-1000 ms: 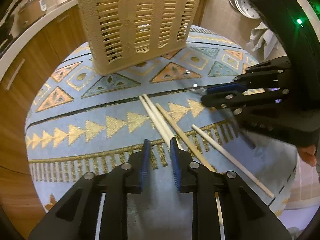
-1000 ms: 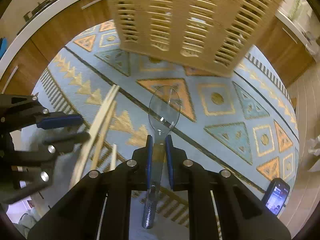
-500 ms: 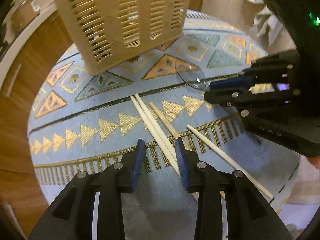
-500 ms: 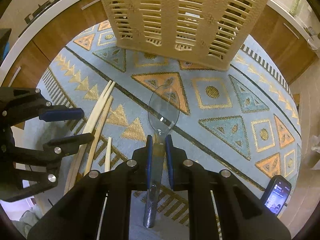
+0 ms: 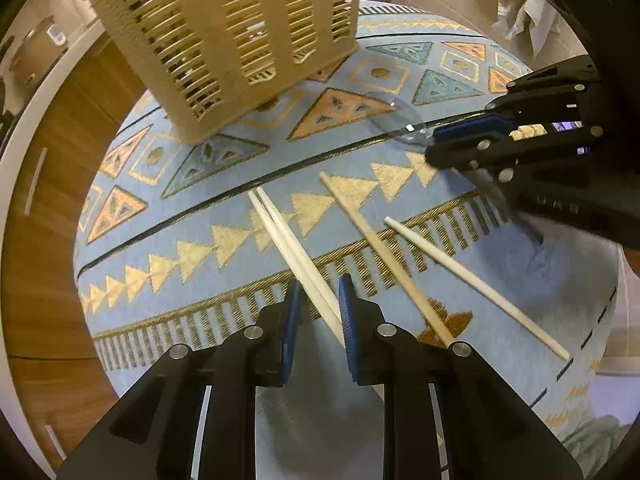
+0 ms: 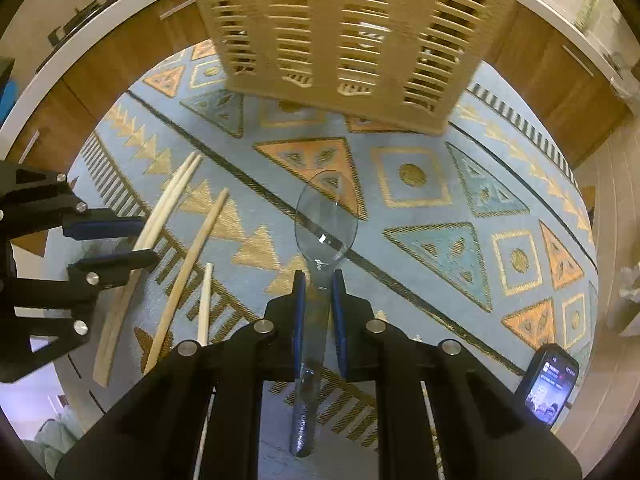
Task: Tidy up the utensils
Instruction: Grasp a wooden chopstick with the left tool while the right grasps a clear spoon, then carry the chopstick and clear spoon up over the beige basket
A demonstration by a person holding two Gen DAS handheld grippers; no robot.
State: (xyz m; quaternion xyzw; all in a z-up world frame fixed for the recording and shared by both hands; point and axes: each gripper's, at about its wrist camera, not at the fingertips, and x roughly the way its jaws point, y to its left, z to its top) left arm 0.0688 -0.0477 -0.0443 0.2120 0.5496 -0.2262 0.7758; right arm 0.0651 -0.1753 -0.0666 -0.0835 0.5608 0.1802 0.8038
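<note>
Clear plastic spoon (image 6: 326,216) clamped by handle in right gripper (image 6: 318,280), bowl forward toward slatted basket (image 6: 352,36) for dropping in; left gripper (image 5: 318,292) parted astride paired chopsticks (image 5: 294,248), unpinched.

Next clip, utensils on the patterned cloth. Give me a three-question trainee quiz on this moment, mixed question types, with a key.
1. True or false: the right gripper is shut on the clear spoon.
2. How many chopsticks lie on the cloth? A) two B) four C) six
3. Fill in: the left gripper is open with a pale pair of chopsticks passing between its ____.

Key
1. True; its blue pads clamp the handle, bowl pointing toward the basket.
2. B
3. fingers
</note>
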